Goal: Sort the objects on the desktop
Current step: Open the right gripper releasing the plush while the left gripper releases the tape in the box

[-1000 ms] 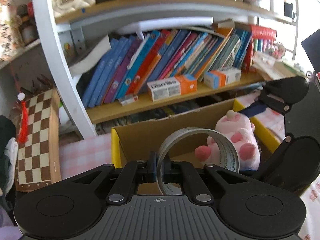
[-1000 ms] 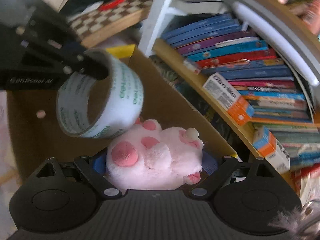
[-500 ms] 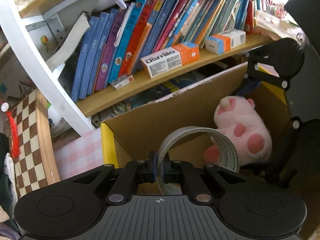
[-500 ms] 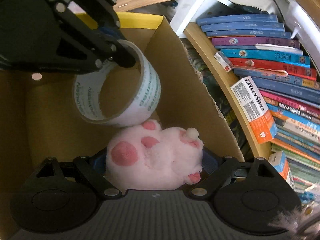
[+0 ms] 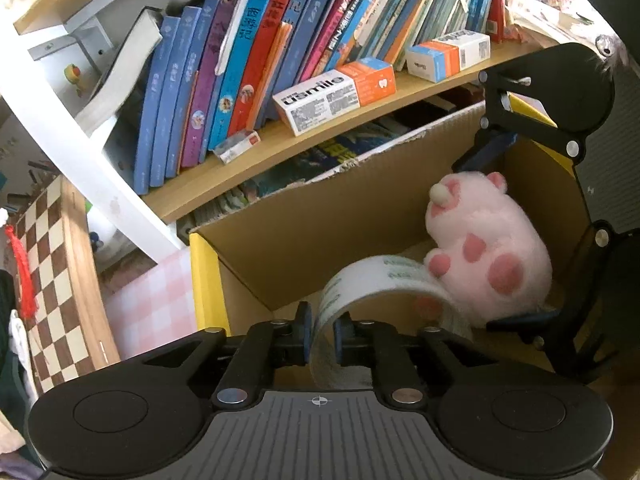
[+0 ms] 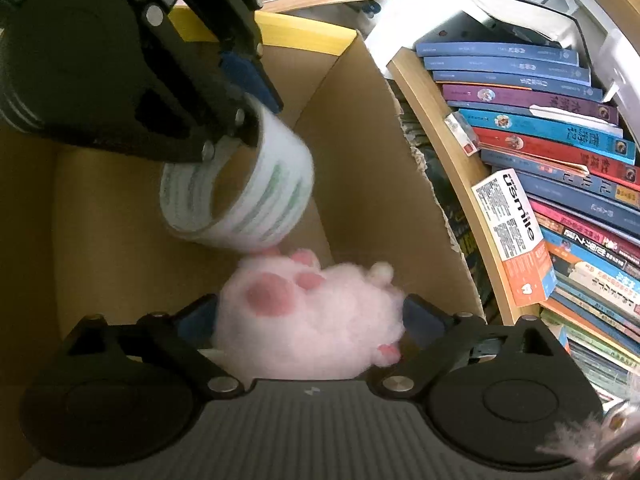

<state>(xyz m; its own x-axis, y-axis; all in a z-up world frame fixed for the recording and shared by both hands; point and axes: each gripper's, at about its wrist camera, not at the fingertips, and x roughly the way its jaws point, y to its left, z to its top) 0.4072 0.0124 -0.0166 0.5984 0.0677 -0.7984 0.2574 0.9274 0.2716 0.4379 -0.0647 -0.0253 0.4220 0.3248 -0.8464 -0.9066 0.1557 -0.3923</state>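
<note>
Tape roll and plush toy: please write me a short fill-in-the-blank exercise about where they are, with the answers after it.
1. The tape roll and the pink plush toy are both inside a cardboard ____.
2. The wall of the tape roll stands between the fingers of the ____ gripper, whose jaws are opening.
3. The plush toy lies between the fingers of the ____ gripper, whose jaws are opening.

Answers: box; left; right

Blurred tape roll [image 5: 384, 280]; plush toy [image 6: 316, 320] base behind tool body.

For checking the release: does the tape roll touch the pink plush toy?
Touching. In the right wrist view, the tape roll presses its lower edge on the pink plush toy.
</note>
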